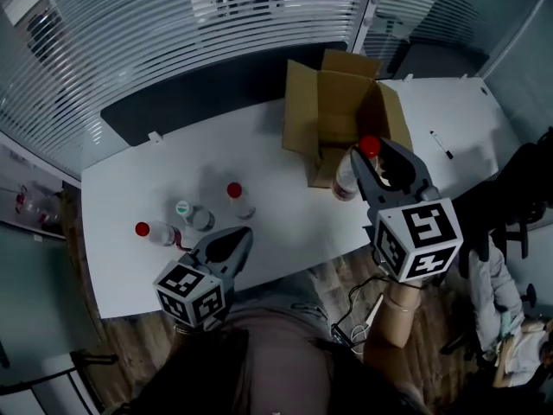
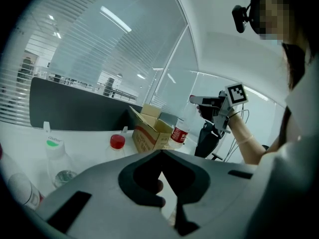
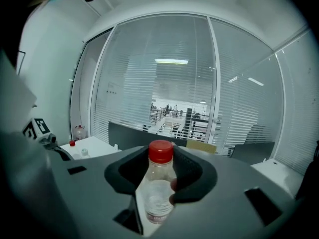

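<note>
White counter [image 1: 285, 223] runs across an office walled with glass and slatted blinds [image 1: 173, 24]. At its left end a lying red-capped bottle [image 1: 154, 232] rests on its side, with a green-capped bottle [image 1: 192, 215] just beside it and a standing red-capped bottle [image 1: 238, 200] a little further right. The left gripper [image 1: 235, 240] hovers over the counter's near edge, just in front of these three and touching none of them. In the left gripper view its fingers [image 2: 144, 171] are clenched tip to tip with nothing between them, and the green-capped bottle [image 2: 56, 156] and the standing red-capped bottle [image 2: 117, 143] show beyond.

Right of the middle sits an open cardboard box [image 1: 337, 111], flaps up. Just in front of its near corner is the held bottle [image 1: 350, 175], clear with a red cap and roughly upright. The right gripper [image 1: 373, 158] has it, and in the right gripper view the fingers [image 3: 192, 176] are pressed to either side of the held bottle [image 3: 158, 188] just below its cap. Whether the base touches the counter I cannot tell. Far right on the counter, well apart from the box, lies a dark marker pen [image 1: 442, 145]
</note>
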A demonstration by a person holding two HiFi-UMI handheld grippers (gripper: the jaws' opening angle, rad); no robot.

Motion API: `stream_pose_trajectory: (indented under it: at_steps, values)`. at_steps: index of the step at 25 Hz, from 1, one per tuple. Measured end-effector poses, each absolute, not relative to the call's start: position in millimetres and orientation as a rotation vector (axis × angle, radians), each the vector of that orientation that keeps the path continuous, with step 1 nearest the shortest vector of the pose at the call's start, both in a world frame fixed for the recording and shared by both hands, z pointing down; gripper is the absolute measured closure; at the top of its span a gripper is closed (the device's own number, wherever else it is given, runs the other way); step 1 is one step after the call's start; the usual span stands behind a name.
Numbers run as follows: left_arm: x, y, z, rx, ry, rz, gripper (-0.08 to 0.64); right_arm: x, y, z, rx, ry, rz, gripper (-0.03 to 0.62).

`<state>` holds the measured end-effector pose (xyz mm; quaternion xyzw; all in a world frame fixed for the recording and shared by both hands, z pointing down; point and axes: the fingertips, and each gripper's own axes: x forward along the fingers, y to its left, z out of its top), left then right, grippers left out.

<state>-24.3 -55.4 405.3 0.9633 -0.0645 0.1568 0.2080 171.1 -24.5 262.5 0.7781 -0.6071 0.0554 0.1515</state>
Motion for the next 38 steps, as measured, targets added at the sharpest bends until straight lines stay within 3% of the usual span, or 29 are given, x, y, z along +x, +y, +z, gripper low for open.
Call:
stream_pose_trajectory:
  at_steps: [38]
  values:
    - [-168, -93, 422, 2.632, -0.45, 0.374, 0.554, -40, -88, 387, 1.824, -2.017, 0.379, 0.431]
